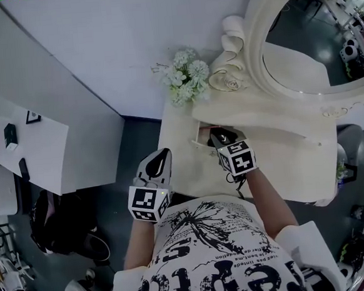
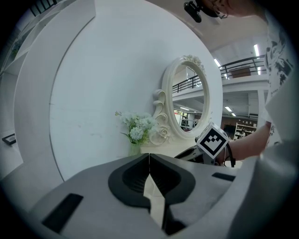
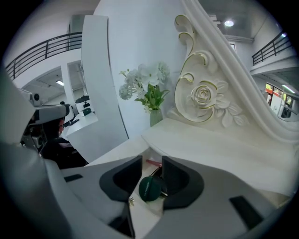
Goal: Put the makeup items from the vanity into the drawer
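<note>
My right gripper (image 1: 218, 138) reaches into the open drawer (image 1: 201, 138) under the white vanity top (image 1: 283, 159). Its jaws stand apart in the right gripper view. A round dark green makeup item (image 3: 149, 188) sits low in the gap between them, over the drawer's pale bottom (image 3: 140, 212); no pad visibly presses on it. A thin pink item (image 3: 153, 162) lies further in. My left gripper (image 1: 161, 158) hangs off the vanity's left side, its jaws (image 2: 149, 162) shut with nothing in them.
A vase of white flowers (image 1: 186, 78) stands at the vanity's back left corner, beside the oval mirror (image 1: 311, 37) with its carved rose frame (image 3: 203, 95). A white desk (image 1: 25, 144) and a dark bag (image 1: 56, 227) are at the left.
</note>
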### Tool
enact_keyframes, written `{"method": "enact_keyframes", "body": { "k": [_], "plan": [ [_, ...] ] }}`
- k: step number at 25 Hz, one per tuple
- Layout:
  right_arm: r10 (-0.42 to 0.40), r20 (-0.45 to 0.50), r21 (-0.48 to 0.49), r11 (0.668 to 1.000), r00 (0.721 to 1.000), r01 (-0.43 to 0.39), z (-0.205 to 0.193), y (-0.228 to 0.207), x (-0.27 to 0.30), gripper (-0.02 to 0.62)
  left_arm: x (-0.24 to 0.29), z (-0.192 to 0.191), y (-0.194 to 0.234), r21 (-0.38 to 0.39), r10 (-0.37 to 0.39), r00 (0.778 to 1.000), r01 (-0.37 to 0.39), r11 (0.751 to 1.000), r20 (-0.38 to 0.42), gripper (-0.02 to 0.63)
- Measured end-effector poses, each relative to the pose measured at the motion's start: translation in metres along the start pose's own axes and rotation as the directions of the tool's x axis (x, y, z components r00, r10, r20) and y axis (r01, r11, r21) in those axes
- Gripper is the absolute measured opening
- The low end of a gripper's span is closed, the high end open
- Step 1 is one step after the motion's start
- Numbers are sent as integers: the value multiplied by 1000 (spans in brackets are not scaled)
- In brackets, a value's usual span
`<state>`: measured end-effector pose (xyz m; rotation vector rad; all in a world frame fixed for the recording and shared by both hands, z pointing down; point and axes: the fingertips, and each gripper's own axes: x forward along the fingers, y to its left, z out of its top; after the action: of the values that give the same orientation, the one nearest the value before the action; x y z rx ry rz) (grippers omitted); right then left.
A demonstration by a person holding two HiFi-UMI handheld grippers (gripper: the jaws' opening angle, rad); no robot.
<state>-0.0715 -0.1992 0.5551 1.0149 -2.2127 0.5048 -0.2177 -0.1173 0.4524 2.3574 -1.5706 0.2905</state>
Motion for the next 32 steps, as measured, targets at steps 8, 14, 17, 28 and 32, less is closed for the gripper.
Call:
{"method": "enact_keyframes", "body": {
  "k": [8,14,17,28,32],
  "plan": [
    [-65,127,81,995,990,55,17,-12,-43,49,16,14,-19,43,-91,996,91,995,14,20],
    [-182,304,80,983,935,165,43,-23,-94,21,33,32,-41,91,-184,982,181,979,34,20],
    [-242,392,78,970,887,230,51,-28,-118,18,39,40,-49,113,-218,975,213,971,43,20],
    [-242,525,134,970,816,201,54,-21,-162,17,47,67,-59,163,-278,957,262,951,87,20],
    [-252,525,153,967,813,202,49,-23,-164,17,48,70,-57,168,-282,955,265,950,92,20]
  ]
}}
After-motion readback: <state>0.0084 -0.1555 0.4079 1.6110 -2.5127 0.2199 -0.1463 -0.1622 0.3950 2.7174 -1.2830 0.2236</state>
